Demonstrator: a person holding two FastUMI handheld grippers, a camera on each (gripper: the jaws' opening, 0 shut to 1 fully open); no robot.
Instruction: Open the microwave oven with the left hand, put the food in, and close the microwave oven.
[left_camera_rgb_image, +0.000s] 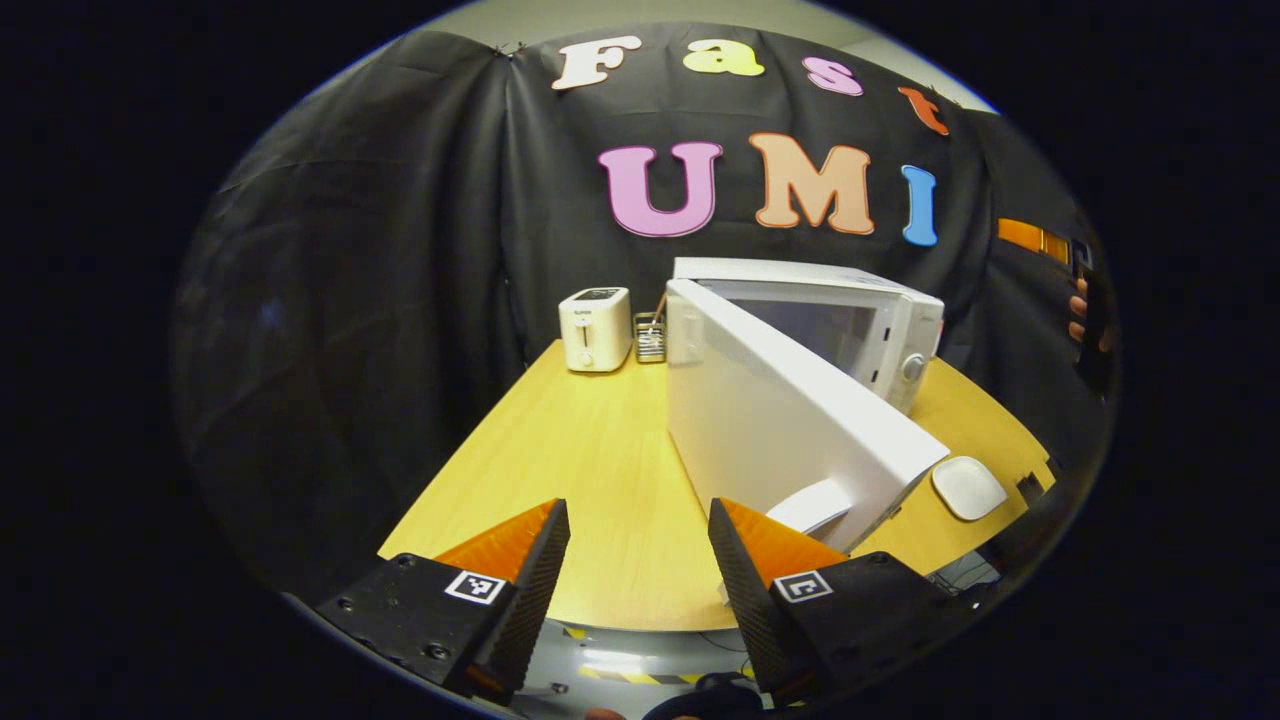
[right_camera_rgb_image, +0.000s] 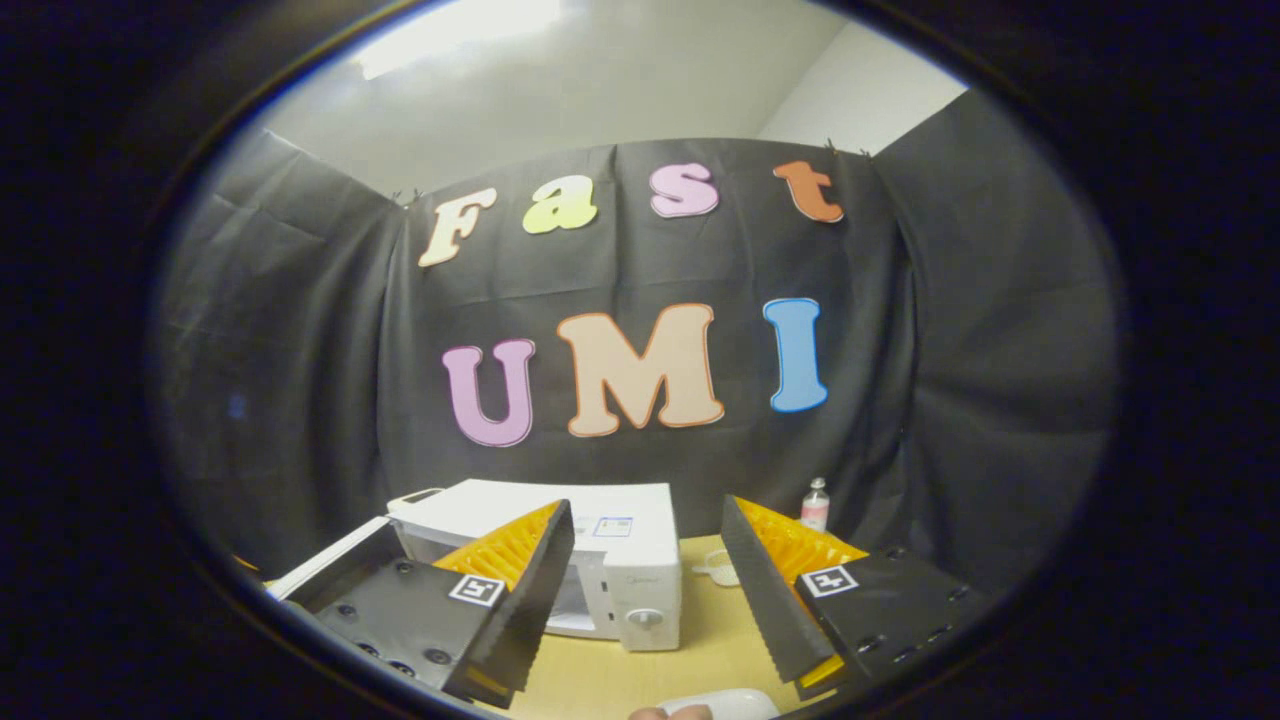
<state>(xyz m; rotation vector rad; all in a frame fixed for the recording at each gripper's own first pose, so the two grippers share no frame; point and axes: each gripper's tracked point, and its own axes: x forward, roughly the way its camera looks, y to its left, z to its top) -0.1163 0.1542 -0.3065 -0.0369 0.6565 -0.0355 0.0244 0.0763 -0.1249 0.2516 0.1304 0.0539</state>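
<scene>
With the microwave door (left_camera_rgb_image: 770, 420) swung wide, bare table (left_camera_rgb_image: 600, 470) lies left.

Dim booth; a ceiling light (right_camera_rgb_image: 460, 30) glares at eleven o'clock in the right gripper view. Fisheye bends edges. The worktop (left_camera_rgb_image: 600, 470) is evenly lit, sharp.

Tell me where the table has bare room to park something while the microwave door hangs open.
The widest bare patch of table runs from the toaster to the near edge, left of the open microwave door. Right of the door it is crowded: only a narrow strip holding a white dish beside the microwave.
</scene>
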